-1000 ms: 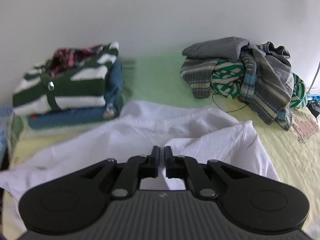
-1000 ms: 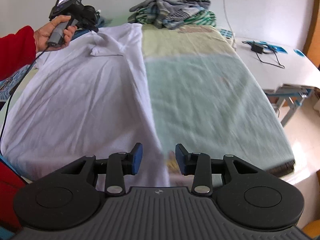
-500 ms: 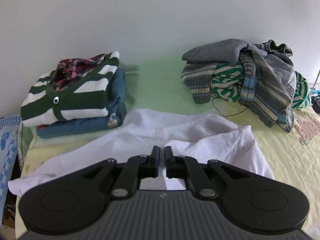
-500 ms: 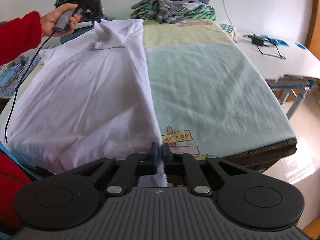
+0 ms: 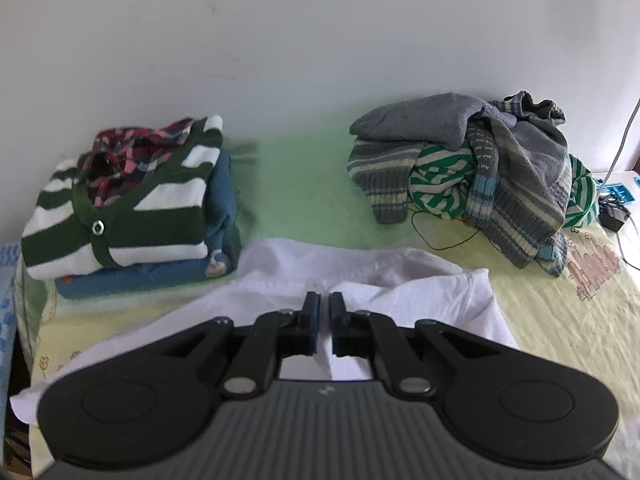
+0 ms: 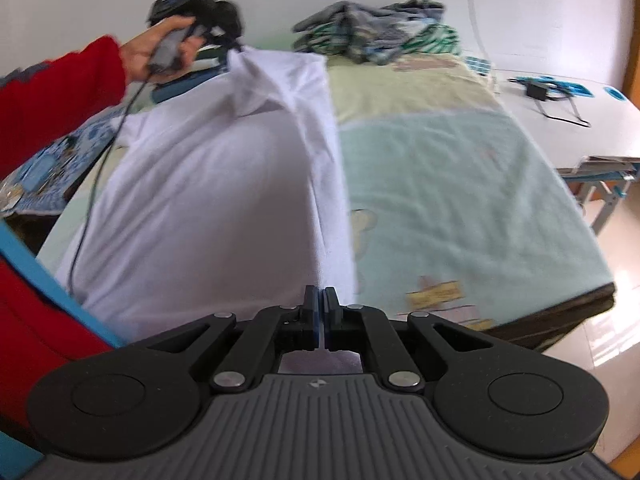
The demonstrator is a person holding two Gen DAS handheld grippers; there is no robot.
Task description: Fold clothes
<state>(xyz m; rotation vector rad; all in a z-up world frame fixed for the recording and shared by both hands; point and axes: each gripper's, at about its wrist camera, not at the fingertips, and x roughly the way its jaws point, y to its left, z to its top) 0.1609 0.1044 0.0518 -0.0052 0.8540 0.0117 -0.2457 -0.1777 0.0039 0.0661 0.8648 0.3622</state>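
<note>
- A white shirt [image 6: 208,200] lies spread out on a bed [image 6: 460,184]. The bed has a soft green and yellow cover.
- The right gripper [image 6: 322,300] is pinched shut on the near edge of the white shirt. A thin bit of cloth sits between its two fingers.
- The left gripper [image 5: 324,308] is pinched shut on the far end of the shirt, up by the collar [image 5: 352,264]. White cloth runs into the small gap between its fingers.
- In the right wrist view, a hand [image 6: 160,52] in a red sleeve [image 6: 60,92] holds the left gripper. The shirt rises to a little peak where that gripper grabs it.
- The shirt hangs stretched between the two grippers, with a long fold along its right side.
- Behind the shirt, on the left, sits a neat stack of folded clothes [image 5: 128,208]. A green and white striped top is on top of it, and blue clothes are under that.
- On the right sits a messy pile of clothes [image 5: 488,176], grey and green striped, not folded.
- A white wall [image 5: 320,40] stands behind both piles.
- Next to the bed is a white table [image 6: 568,108] with a black cable on it.
</note>
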